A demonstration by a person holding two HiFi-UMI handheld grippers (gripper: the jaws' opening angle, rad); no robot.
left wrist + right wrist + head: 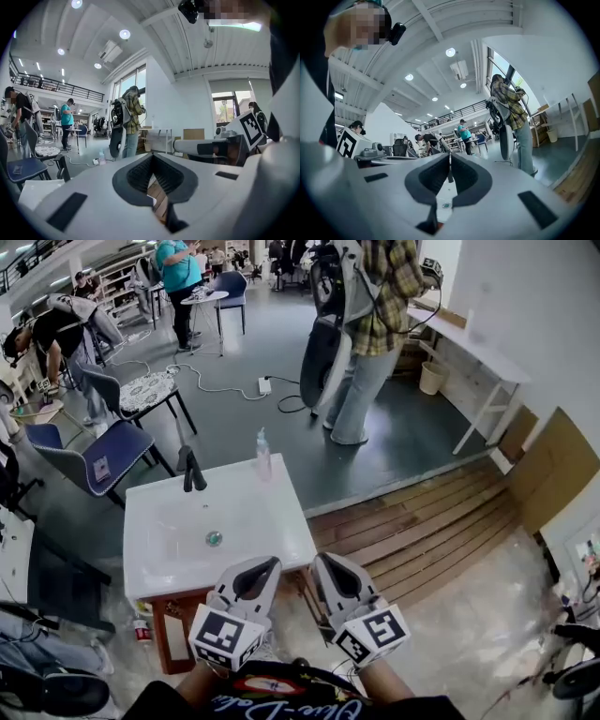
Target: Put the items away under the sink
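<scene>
A white sink top (159, 559) on a brown wooden cabinet (175, 637) stands just ahead of me. It carries a black faucet (192, 471) and a clear pump bottle (263, 456) at its far edge. The drain (214, 538) sits mid basin. My left gripper (273, 562) hangs over the sink's near right corner, jaws shut and empty; its own view (152, 155) shows the tips meeting. My right gripper (322, 559) is beside it, just off the sink's right edge, also shut with nothing in it (450, 155). The cabinet's inside is hidden.
A small bottle (142, 630) stands on the floor left of the cabinet. Wooden planks (422, 531) lie to the right. A person in a plaid shirt (370, 343) stands beyond, near a white table (473, 348). Chairs (98, 460) stand at the left.
</scene>
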